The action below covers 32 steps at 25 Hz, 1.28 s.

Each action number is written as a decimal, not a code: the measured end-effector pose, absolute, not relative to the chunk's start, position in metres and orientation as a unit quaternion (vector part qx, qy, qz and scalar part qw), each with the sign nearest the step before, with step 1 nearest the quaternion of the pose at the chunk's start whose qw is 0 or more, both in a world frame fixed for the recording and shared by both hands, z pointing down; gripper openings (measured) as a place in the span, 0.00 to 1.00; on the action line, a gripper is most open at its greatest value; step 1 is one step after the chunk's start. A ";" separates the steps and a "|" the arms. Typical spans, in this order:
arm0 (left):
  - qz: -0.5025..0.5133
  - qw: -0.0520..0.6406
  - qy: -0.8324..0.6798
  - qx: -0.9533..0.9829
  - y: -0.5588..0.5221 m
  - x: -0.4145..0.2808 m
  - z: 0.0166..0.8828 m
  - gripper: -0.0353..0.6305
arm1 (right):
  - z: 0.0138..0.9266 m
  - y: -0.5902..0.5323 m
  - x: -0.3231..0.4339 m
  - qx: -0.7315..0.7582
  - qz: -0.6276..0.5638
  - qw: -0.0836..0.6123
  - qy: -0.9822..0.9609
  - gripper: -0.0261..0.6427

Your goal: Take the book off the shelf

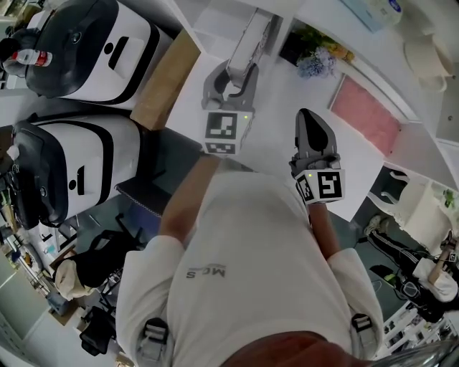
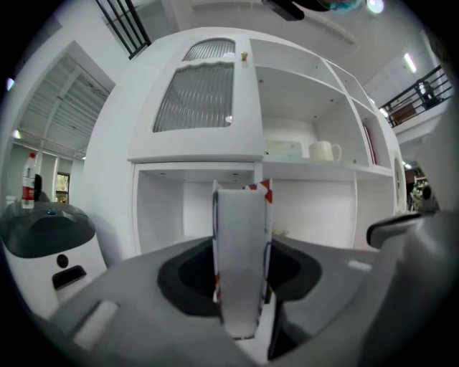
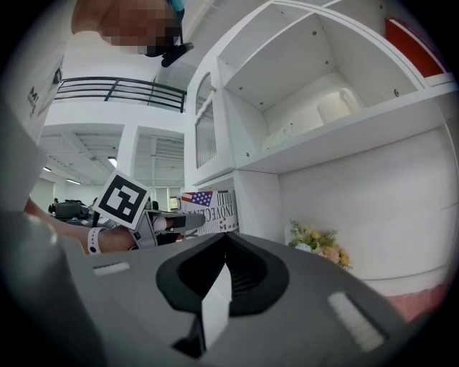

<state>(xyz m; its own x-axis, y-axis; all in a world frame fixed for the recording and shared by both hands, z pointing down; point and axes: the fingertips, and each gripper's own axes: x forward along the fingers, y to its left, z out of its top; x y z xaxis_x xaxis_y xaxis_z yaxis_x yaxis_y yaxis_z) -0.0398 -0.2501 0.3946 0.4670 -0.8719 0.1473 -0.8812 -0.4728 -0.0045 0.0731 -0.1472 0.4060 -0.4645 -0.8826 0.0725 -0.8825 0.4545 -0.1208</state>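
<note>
My left gripper (image 1: pixel 231 80) is shut on the book (image 1: pixel 248 39), a thin volume with a pale page edge, and holds it out in front of the white shelf unit (image 1: pixel 215 18). In the left gripper view the book (image 2: pixel 240 222) stands upright between the jaws, page edge toward the camera and red-and-white cover at its sides. The right gripper view shows the book's flag-printed cover (image 3: pixel 209 209) held free of the shelf by the left gripper (image 3: pixel 172 223). My right gripper (image 1: pixel 313 123) hangs to the right of it, shut and with nothing in it (image 3: pixel 215 304).
The shelf unit (image 2: pixel 287 168) holds a white mug (image 2: pixel 324 150) above and a bunch of flowers (image 3: pixel 319 242) on its lower board. A pink mat (image 1: pixel 363 115) lies at the right. Two white-and-black machines (image 1: pixel 79 50) and a cardboard panel (image 1: pixel 166 79) stand at the left.
</note>
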 end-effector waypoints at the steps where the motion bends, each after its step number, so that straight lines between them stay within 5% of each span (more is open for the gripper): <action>1: 0.064 0.036 -0.513 0.855 -0.246 -0.042 0.394 0.29 | 0.405 -0.145 0.071 -0.516 -0.070 0.001 0.854 0.04; 32: 0.079 0.082 -0.546 0.830 -0.111 -0.104 0.426 0.29 | 0.415 -0.108 0.045 -0.513 -0.075 -0.010 0.855 0.03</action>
<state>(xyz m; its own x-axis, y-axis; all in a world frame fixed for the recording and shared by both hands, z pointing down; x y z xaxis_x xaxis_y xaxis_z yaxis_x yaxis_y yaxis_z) -0.1045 -0.1106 0.4256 0.3908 -0.8936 0.2206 -0.9195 -0.3899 0.0497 0.0450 -0.1084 0.4154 -0.4745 -0.8753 0.0931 -0.8782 0.4635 -0.1180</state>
